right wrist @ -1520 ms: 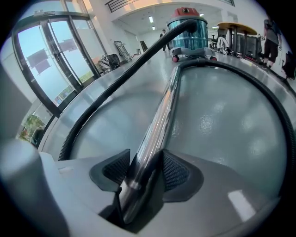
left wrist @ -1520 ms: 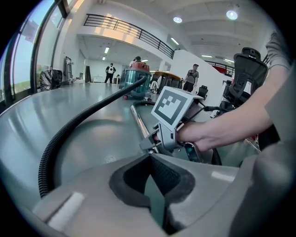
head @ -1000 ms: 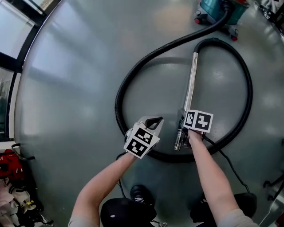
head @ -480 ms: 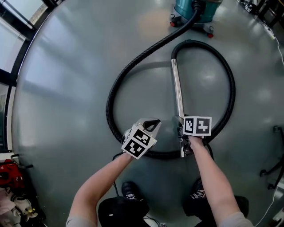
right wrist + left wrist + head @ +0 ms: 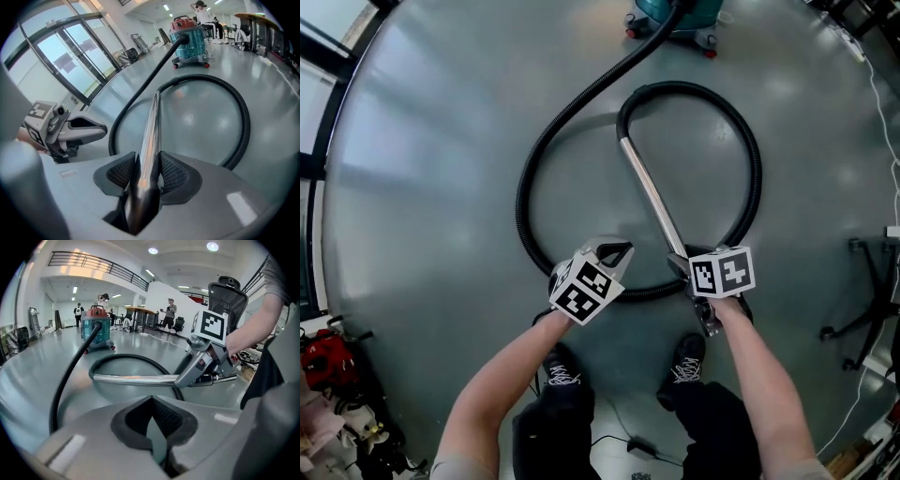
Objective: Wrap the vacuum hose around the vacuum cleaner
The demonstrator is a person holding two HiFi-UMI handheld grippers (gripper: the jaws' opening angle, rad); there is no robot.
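A teal vacuum cleaner (image 5: 675,17) with a red top stands at the far end of the grey floor. Its black ribbed hose (image 5: 525,187) runs down in a wide curve, passes under my hands and loops back up to a chrome wand (image 5: 647,192). My right gripper (image 5: 682,264) is shut on the wand's near end, and the wand (image 5: 150,136) points away toward the vacuum cleaner (image 5: 190,40). My left gripper (image 5: 615,253) hangs just left of it above the hose, jaws together and empty. The left gripper view shows the wand (image 5: 136,378) crossing in front.
An office chair base (image 5: 862,300) stands on the right and a thin cable (image 5: 881,103) trails along the floor there. Red equipment (image 5: 319,352) sits at the lower left. Glass doors (image 5: 70,61) line the left side. People and desks (image 5: 140,317) are far behind the vacuum cleaner.
The wand has swung in my right gripper: its far end moved left, so it now leans left. The hose loop shifted left with it. My left gripper stayed shut and empty.
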